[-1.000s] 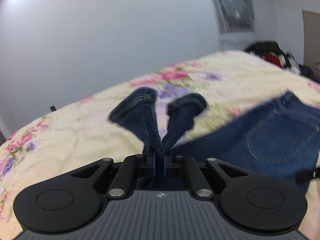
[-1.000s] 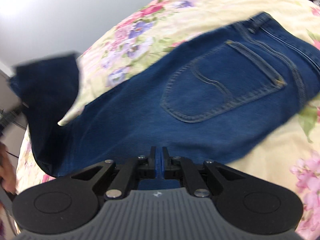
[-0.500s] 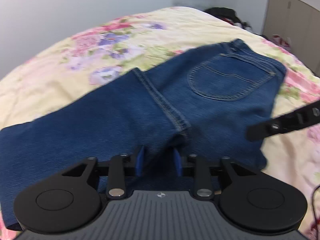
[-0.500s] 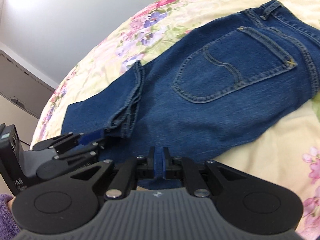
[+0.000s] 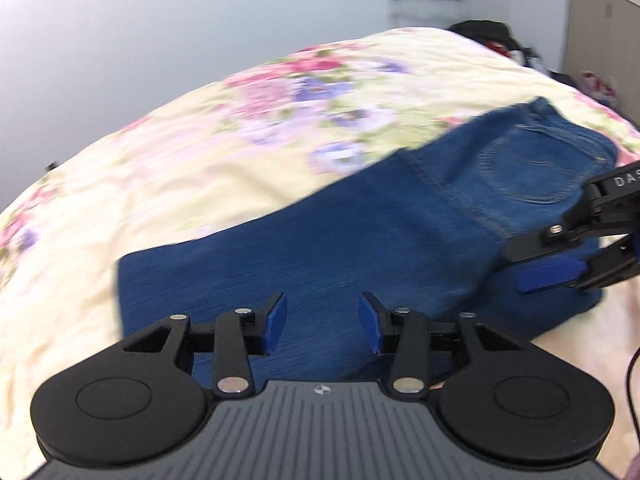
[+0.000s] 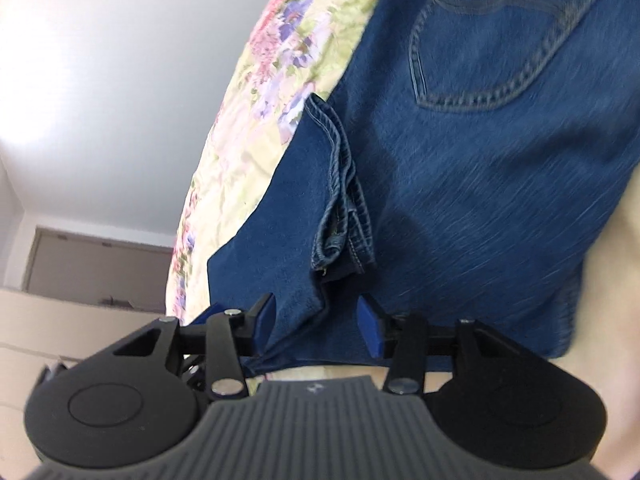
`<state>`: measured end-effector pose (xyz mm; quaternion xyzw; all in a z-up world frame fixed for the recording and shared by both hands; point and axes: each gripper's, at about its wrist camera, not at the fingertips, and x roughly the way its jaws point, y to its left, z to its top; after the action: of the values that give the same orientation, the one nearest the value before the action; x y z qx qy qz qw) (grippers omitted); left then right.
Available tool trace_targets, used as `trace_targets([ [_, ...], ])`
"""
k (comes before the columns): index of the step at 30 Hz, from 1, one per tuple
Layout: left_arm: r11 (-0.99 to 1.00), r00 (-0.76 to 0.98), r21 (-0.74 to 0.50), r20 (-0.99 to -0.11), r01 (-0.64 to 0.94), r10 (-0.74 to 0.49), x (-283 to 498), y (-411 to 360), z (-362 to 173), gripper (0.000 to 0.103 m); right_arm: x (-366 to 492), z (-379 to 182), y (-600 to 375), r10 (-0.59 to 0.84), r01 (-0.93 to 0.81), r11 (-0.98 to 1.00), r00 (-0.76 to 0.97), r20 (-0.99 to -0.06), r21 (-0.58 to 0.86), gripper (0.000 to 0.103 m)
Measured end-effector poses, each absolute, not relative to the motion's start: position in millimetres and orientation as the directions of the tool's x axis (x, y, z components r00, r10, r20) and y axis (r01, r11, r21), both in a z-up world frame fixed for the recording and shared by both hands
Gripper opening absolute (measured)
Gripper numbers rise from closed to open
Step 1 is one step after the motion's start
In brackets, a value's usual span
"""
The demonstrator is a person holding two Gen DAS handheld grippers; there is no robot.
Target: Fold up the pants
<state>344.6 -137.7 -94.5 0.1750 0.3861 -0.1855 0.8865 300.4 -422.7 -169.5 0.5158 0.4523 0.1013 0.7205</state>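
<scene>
Dark blue jeans (image 5: 360, 236) lie folded on the floral bedspread (image 5: 200, 152), leg ends laid over the seat, back pocket (image 5: 532, 168) up. My left gripper (image 5: 322, 322) is open and empty just above the folded legs' near edge. My right gripper (image 6: 316, 324) is open too, its jaws apart over the jeans' near edge, with the leg hems (image 6: 340, 200) bunched just ahead and the back pocket (image 6: 492, 52) beyond. The right gripper also shows in the left wrist view (image 5: 560, 264) at the right, over the seat end.
A plain grey wall (image 5: 160, 40) lies beyond the bed. A dark pile of clothes (image 5: 488, 36) sits at the bed's far right corner near a door (image 5: 600, 28). A cupboard (image 6: 92, 264) shows at the left in the right wrist view.
Both grippers carried the leg ends over onto the seat, then opened and let go. The left gripper has drawn back. The right has tilted down close to the denim.
</scene>
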Motion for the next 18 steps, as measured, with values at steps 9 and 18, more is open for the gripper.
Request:
trace_targets([
  [9,0.959,0.667,0.108,-0.739,0.263,-0.099,356,-50,-93,0.05,323,-203,-416,0.534,0.482,0.294,0.633,-0.56,0.825,0.026],
  [18,0.973,0.681,0.075,-0.726,0.218,-0.097,350,-20,-92,0.05,342,-146,-397,0.424,0.317,0.584,0.667,-0.613,0.748,0.01],
])
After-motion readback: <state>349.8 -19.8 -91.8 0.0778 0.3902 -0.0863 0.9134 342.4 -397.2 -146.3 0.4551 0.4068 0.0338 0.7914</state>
